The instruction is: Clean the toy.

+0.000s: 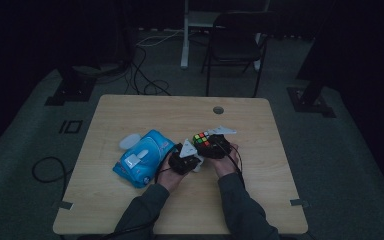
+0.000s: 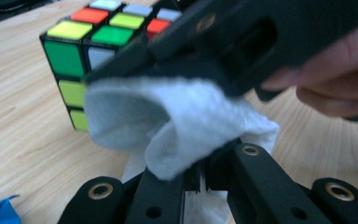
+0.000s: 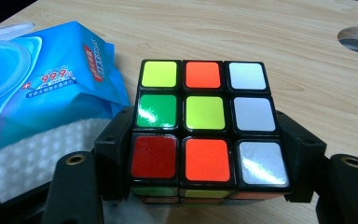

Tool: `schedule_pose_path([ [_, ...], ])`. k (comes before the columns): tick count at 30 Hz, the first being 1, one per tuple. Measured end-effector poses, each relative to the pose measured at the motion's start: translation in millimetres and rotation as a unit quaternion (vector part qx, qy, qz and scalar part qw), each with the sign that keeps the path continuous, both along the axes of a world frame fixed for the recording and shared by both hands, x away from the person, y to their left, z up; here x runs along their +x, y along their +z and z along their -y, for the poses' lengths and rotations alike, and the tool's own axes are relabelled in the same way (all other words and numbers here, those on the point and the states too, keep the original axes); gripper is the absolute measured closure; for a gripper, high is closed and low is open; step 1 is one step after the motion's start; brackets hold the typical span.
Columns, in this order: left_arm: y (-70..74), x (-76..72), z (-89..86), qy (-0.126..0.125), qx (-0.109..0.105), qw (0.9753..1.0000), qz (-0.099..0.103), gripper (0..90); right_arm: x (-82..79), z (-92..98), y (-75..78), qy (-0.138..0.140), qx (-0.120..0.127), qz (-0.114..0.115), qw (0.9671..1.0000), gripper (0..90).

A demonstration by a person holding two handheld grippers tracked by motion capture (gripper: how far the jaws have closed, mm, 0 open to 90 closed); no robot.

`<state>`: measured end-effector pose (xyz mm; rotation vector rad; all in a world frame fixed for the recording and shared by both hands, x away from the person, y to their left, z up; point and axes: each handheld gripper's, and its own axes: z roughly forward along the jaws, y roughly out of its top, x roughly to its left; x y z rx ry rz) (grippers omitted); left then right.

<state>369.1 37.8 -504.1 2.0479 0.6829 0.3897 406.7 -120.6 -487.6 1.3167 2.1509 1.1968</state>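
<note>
Being rigid and slick, the cube [image 3: 204, 125] is clamped by its sides in the right gripper [image 3: 205, 186]; the limp wipe [image 2: 177, 121] is pinched in the left gripper [image 2: 200, 179].

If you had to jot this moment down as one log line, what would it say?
left hand-held gripper: shut on white wipe | right hand-held gripper: shut on puzzle cube | wipe against cube side | blue wipes pack: left of cube

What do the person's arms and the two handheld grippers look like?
Dark long sleeves cover both forearms. The left gripper and right gripper are black, each topped by a grey three-cornered plate. Their black jaws carry brass-coloured rivets. Black cables trail back toward the person.
</note>
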Motion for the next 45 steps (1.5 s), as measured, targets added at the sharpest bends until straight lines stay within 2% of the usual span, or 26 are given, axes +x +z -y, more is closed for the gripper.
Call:
schedule_pose_path([
  [10, -4.5, 6.4, 8.5, -0.003, -0.016, 0.9998, -0.008, 87.5, 0.8, 5.9, 0.6, -0.014, 0.02, -0.011, 0.9996, 33.9],
  [15, -9.0, 8.5, 11.1, -0.007, -0.023, 0.9996, -0.014, 87.4, 0.4, 6.0, 2.5, -0.015, 0.02, -0.009, 0.9997, 33.9],
  [18, -12.4, 11.0, 12.4, -0.007, -0.019, 0.9996, -0.018, 87.4, 0.8, 6.0, 3.1, -0.014, 0.031, -0.012, 0.9994, 33.9],
  [23, -17.0, 13.6, 14.5, -0.005, -0.015, 0.9996, -0.023, 87.4, 0.0, 3.1, 4.3, -0.009, 0.032, -0.009, 0.9994, 33.9],
  [27, -16.0, 13.2, 14.5, -0.002, -0.019, 0.9996, -0.022, 87.4, -0.2, 1.7, 3.9, -0.008, 0.033, -0.01, 0.9994, 33.9],
  [34, -9.3, 12.7, 12.9, -0.003, -0.045, 0.9989, -0.017, 87.1, -0.6, 0.4, 3.3, -0.004, 0.035, -0.012, 0.9993, 33.9],
  [39, -8.5, 12.9, 11.5, -0.006, -0.053, 0.9985, -0.013, 87.1, -1.3, -0.7, 4.1, -0.003, 0.038, -0.012, 0.9992, 33.9],
  [42, -9.4, 13.5, 11.5, -0.007, -0.056, 0.9983, -0.015, 87.1, -1.6, -0.8, 4.5, -0.003, 0.038, -0.012, 0.9992, 33.9],
  [45, -10.9, 14.2, 12.2, -0.007, -0.05, 0.9986, -0.015, 87.1, -1.5, -0.9, 4.3, -0.004, 0.038, -0.012, 0.9992, 33.9],
])
